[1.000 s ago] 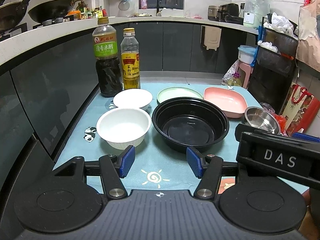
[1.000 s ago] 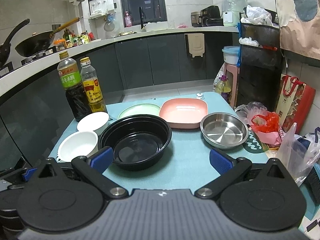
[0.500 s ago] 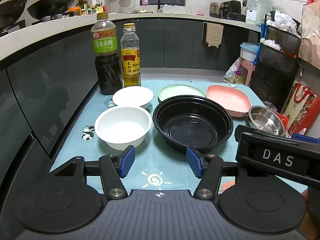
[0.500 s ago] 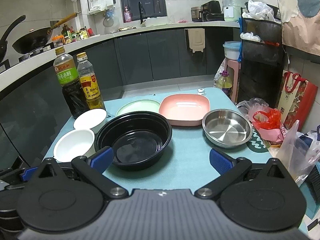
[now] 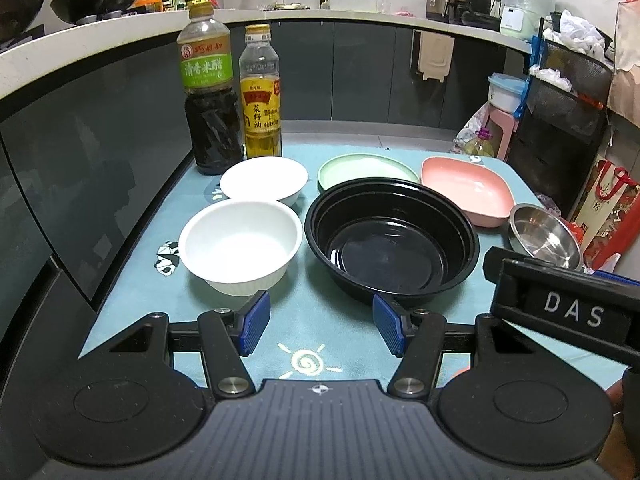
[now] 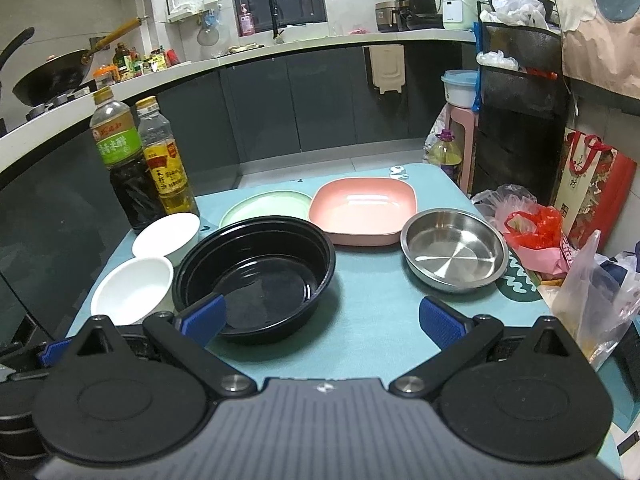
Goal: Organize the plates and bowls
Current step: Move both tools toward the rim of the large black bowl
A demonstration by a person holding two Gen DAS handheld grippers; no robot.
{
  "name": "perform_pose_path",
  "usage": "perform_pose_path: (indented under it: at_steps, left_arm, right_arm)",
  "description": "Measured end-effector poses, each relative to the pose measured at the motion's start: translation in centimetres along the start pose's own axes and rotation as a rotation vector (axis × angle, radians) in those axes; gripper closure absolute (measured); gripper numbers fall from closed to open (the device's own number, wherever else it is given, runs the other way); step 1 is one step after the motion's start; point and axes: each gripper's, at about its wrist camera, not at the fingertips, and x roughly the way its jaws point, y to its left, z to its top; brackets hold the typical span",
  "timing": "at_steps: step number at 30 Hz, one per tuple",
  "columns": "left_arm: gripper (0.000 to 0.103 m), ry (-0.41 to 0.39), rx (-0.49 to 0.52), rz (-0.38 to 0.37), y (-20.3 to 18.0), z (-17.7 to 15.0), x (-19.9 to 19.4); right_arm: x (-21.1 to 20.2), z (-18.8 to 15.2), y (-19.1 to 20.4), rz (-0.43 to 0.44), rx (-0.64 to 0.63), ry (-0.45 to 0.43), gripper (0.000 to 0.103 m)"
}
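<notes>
Teal-clothed tabletop [image 6: 360, 320]: we log the round black plastic bowl [image 6: 256, 276] centre, two white bowls [image 5: 240, 248] left, the round steel dish [image 6: 454, 250] right. Left gripper [image 5: 320, 324] and right gripper [image 6: 320, 320] hover wide open, empty.

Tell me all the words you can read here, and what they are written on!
"DAS": white letters on the black bar of the right gripper.
"清香米醋": green label of the dark vinegar bottle.
"菜籽油": yellow label of the oil bottle.
The smaller print on both labels and the writing on the red gift bag are too blurred to read.
</notes>
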Motion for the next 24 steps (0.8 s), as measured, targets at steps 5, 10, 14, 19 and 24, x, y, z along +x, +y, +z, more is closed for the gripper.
perform_pose_path:
  at_steps: [5,10,14,19,24]
  left_arm:
    - [0.049,0.022,0.000,0.004,-0.3,0.1,1.0]
    - [0.049,0.048,-0.021,0.000,-0.3,0.5,2.2]
    - [0.051,0.075,-0.070,-0.032,0.4,0.8,3.1]
    - [0.058,0.114,-0.177,-0.085,1.6,1.3,4.2]
    - [0.062,0.156,-0.213,-0.112,1.6,1.7,5.5]
  right_arm:
    - [1.1,0.0,-0.6,-0.002,0.021,0.024,0.052]
    - [2.1,0.2,-1.1,0.001,0.041,0.043,0.052]
    - [2.7,0.4,-1.4,0.009,0.056,0.058,0.052]
    - [4.0,0.7,-2.0,0.031,0.091,0.101,0.052]
    - [5.3,0.9,-2.3,0.044,0.105,0.130,0.052]
